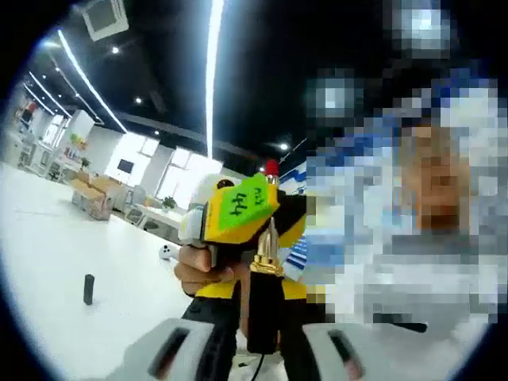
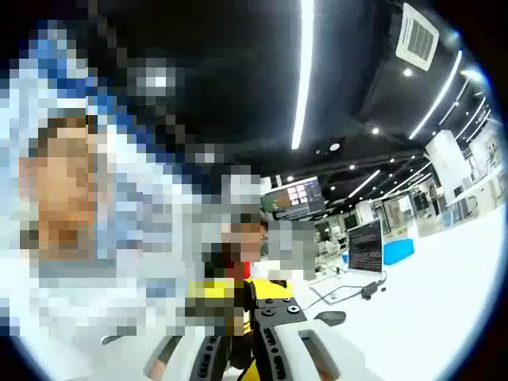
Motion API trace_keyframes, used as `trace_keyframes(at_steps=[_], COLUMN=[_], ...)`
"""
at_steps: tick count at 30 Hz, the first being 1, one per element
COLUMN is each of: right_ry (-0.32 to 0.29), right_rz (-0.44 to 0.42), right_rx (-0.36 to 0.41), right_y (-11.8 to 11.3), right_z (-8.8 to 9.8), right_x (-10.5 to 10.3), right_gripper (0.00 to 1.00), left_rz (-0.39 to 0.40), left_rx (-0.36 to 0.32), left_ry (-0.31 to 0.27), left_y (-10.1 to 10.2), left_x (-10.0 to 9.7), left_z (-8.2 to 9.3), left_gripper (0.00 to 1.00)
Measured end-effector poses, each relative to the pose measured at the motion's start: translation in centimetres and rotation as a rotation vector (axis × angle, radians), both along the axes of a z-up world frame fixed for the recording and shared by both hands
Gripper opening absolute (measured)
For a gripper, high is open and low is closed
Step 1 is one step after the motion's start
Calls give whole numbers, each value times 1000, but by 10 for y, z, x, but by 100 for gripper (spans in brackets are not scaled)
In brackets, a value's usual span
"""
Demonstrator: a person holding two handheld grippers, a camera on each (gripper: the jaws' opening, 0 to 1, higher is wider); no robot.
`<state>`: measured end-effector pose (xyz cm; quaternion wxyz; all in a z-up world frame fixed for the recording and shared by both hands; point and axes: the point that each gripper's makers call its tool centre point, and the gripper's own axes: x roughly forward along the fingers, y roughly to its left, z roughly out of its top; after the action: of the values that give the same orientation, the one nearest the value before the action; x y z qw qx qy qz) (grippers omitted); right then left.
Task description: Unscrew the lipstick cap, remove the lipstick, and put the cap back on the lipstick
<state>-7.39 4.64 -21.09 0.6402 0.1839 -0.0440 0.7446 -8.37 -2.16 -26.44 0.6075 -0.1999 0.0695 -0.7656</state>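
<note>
The lipstick (image 1: 264, 305) stands upright, with a black base, a gold collar and a red tip (image 1: 271, 167). My left gripper (image 1: 255, 313) is shut on the black base. My right gripper (image 1: 274, 236), with a green tag and held by a hand (image 1: 197, 276), faces the camera from just behind the lipstick; its jaws close on the gold upper part. In the right gripper view, my right gripper (image 2: 238, 321) has its jaws close together, with the red tip (image 2: 243, 270) just beyond them. The black cap (image 1: 88, 289) stands alone on the white table (image 1: 48, 262) at the left.
A person stands close behind both grippers. Cardboard boxes (image 1: 91, 198) and a small white object (image 1: 167, 252) sit farther back on the table. In the right gripper view, a monitor (image 2: 367, 246), a blue box (image 2: 398, 250) and a cable (image 2: 349, 292) lie to the right.
</note>
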Motion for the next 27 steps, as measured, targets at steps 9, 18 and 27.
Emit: trace_keyframes(at_steps=[9, 18, 27], right_ry=[19, -31, -133], right_rz=[-36, -193, -380], right_rx=[3, -41, -62], right_y=[-3, -3, -2], right_z=[-1, -6, -4], right_x=[9, 30, 45], right_gripper=[6, 6, 6], left_rz=[108, 385, 634], left_rx=[41, 153, 211], left_ry=[-95, -289, -384], left_y=[0, 2, 9], left_x=[7, 45, 74], left_z=[-2, -12, -11], left_gripper=[12, 12, 12])
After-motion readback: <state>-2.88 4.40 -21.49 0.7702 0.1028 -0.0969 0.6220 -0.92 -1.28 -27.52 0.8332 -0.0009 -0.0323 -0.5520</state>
